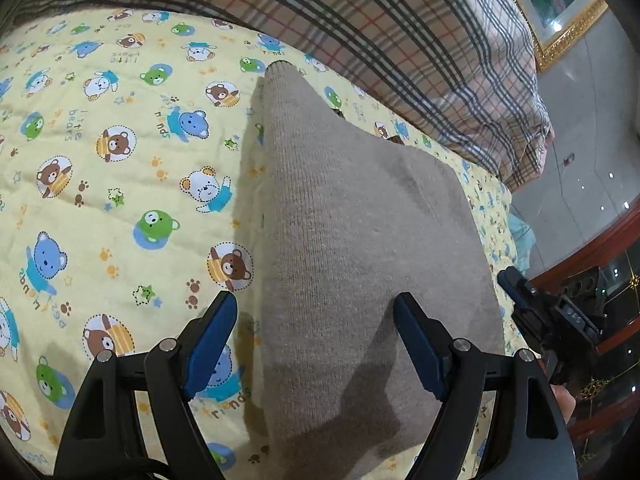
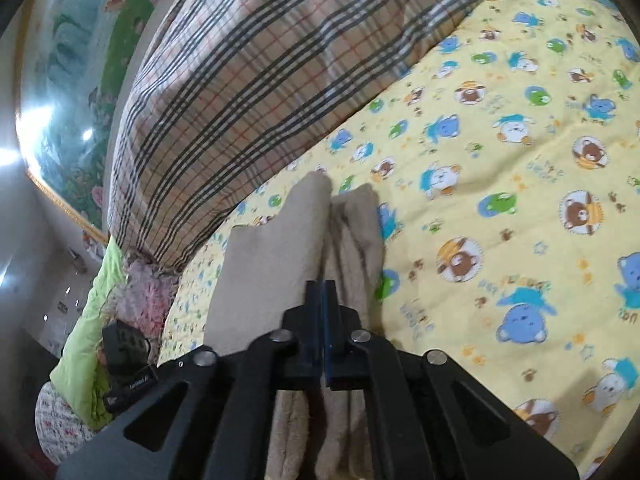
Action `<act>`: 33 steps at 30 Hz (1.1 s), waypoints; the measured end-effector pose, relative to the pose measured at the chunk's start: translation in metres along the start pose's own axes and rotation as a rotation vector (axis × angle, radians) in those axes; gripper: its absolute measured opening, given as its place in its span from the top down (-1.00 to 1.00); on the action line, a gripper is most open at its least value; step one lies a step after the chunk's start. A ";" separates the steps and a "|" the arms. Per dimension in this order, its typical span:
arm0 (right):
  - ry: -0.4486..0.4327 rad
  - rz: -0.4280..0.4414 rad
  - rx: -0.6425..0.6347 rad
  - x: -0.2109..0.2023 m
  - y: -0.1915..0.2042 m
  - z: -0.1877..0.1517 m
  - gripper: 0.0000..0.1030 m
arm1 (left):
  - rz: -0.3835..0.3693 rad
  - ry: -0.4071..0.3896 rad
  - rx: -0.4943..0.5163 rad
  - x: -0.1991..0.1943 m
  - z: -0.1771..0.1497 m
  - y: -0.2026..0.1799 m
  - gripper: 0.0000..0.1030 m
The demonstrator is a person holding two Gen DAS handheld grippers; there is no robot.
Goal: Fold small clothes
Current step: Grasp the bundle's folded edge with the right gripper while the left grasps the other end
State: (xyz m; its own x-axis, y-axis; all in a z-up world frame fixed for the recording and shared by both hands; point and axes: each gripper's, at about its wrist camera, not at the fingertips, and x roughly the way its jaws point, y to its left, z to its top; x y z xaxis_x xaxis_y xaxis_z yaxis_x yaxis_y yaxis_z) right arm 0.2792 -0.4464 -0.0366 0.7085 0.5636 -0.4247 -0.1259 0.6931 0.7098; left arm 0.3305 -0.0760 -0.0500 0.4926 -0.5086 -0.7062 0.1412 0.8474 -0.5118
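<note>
Lying lengthwise on the bear-print quilt (image 1: 120,184), the beige knit garment (image 1: 352,240) is seen just in front of the plaid pillow (image 1: 380,20), already doubled over in part. The left gripper (image 1: 316,340) is held wide, its blue pads straddling the near end of the garment without pressing on it. The right gripper (image 2: 323,300) is drawn nearly shut, and a fold of the garment appears to be pinched between its pads, though how much cloth is caught cannot be told.

Several slips may be expected from here. If only a thin edge is pinched, the layer could be lost when lifted, and the fold would fall open. Should the quilt be caught along with the garment, it would be dragged and the stack skewed. A lopsided fold may also result if the left side is not pinned.
</note>
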 end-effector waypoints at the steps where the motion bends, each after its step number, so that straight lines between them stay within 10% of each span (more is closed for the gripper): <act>1: 0.008 0.000 -0.004 0.003 0.002 0.000 0.12 | 0.001 0.003 0.003 0.001 0.001 0.000 -0.58; 2: 0.016 -0.015 -0.009 0.008 0.005 0.001 -0.64 | 0.002 0.002 0.007 0.001 0.002 0.000 -0.58; 3: 0.011 -0.030 -0.019 0.011 0.007 0.002 -0.87 | 0.004 0.000 0.011 0.001 0.003 0.000 -0.59; 10: 0.127 -0.056 -0.073 0.045 0.008 -0.004 -0.85 | -0.023 0.014 -0.003 0.001 0.006 0.008 -0.60; 17: 0.245 0.035 0.038 0.079 -0.019 -0.009 0.17 | -0.092 0.085 -0.039 0.040 0.014 0.012 -0.72; 23: 0.204 0.103 0.091 0.066 -0.007 -0.017 0.34 | -0.156 0.055 -0.040 0.036 0.021 0.004 0.16; 33: 0.211 0.306 -0.036 0.060 0.116 -0.053 0.36 | -0.140 -0.139 -0.026 -0.112 -0.003 0.041 0.21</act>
State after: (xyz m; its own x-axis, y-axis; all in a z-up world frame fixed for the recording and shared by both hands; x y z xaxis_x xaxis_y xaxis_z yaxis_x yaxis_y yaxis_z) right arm 0.2700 -0.3085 -0.0096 0.4757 0.8250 -0.3051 -0.3365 0.4911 0.8035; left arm 0.2789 0.0153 0.0065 0.5842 -0.5934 -0.5537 0.1950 0.7649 -0.6140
